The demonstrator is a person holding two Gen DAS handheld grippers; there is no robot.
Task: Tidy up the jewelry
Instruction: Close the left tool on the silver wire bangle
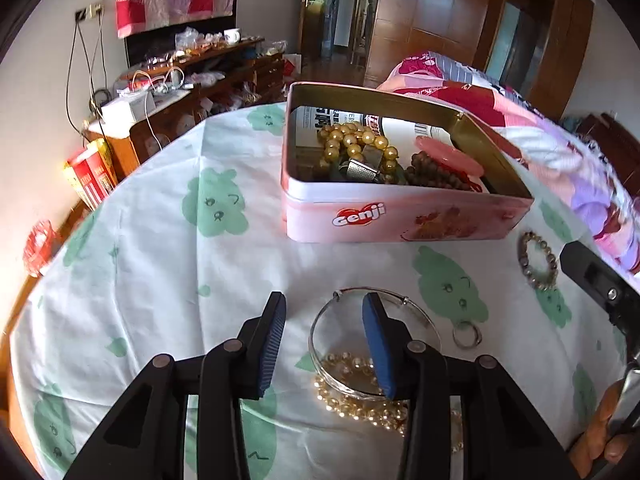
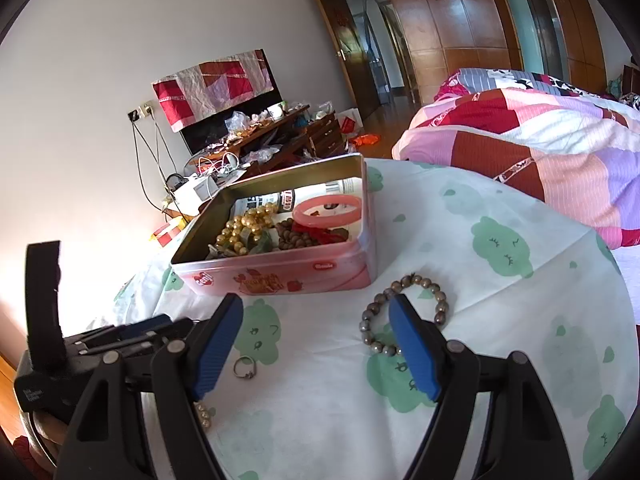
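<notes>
Fingers (image 1: pixel 276 336) spread; bangle (image 1: pixel 340 308) rim possibly touched.

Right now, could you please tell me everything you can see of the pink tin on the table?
The pink tin is a rectangular metal box with rounded corners, lid off, gold-coloured inside, with a red Genji logo and fruit picture on its side. It sits flat on the green-patterned tablecloth. Inside lie gold beads, brown beads, a pink bangle and printed paper. Neither gripper touches it.

I see the tin (image 1: pixel 400 216) at the far side of the table (image 1: pixel 160 280); nearer me lie a bangle (image 1: pixel 340 300) over beads (image 1: pixel 352 404), a ring (image 1: pixel 467 334) to the right, then a bracelet (image 1: pixel 538 260).
</notes>
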